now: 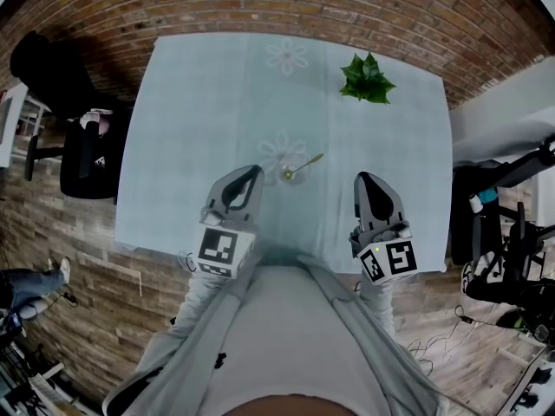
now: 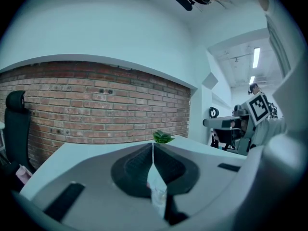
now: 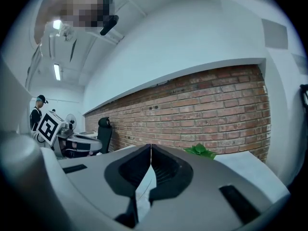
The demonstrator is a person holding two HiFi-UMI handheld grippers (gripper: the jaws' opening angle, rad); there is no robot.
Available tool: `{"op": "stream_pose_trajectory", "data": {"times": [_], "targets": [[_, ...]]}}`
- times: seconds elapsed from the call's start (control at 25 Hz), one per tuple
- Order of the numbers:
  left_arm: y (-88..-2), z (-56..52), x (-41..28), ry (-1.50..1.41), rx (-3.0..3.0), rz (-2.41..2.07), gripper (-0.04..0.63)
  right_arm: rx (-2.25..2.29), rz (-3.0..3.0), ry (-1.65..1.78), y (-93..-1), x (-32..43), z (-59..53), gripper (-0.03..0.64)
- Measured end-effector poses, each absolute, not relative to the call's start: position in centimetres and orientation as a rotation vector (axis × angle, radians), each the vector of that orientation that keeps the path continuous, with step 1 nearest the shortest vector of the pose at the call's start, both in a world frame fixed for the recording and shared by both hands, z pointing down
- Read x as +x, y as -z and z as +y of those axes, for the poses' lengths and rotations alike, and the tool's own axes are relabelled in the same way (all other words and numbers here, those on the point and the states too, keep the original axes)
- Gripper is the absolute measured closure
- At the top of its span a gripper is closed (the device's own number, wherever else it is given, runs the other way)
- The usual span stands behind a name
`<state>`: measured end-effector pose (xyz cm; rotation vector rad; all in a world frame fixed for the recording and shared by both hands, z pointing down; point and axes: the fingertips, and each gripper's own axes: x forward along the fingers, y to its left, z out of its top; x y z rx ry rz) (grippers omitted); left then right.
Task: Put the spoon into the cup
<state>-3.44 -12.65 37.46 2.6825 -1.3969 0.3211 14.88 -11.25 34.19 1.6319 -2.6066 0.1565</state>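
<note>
Fingers (image 1: 244, 185) of the left gripper (image 1: 254, 172) shut tip to tip in the head view, empty, tips just left of the small clear glass cup (image 1: 289, 173). Right gripper (image 1: 363, 178) likewise closed on nothing, well to the right of the cup and nearer than it. Slim gold-coloured metal spoon (image 1: 308, 162) already in the cup: bowl end down inside, handle leaning over the rim, up and to the right. Cup upright on the pale blue cloth-covered table (image 1: 191, 146); green leafy plant sprig (image 1: 366, 80) well beyond the cup and to its right.

Left gripper view: pads pressed flat together along one thin seam, nothing caught. Something pale and glassy in the gap lower down, perhaps the cup, too unclear to call. Plant straight beyond the tips, red brick wall (image 2: 96, 109) behind.

Right gripper view: same closed seam, no spoon and no cup between the pads; plant off to the right.

Looks done, judging by the spoon's place; only a clean retreat left. Draw both grippers straight back, away from the cup, level or slightly up. Mind the left tips most, being closest to the cup. Avoid any sideways swing into the glass, probably light and easy to tip. Stay clear of the overhanging handle, to avoid levering the spoon out or toppling the cup.
</note>
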Motion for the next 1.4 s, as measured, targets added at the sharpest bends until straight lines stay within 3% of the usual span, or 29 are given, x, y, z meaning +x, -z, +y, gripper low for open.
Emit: {"op": "stream_pose_trajectory", "data": {"times": [1.4], "targets": [[-37.9,-10.8,-5.5,-0.3,2.654,-1.42,0.572,1.564,-2.646,-0.216,-35.0,12.3,-9.4,0.601]]}}
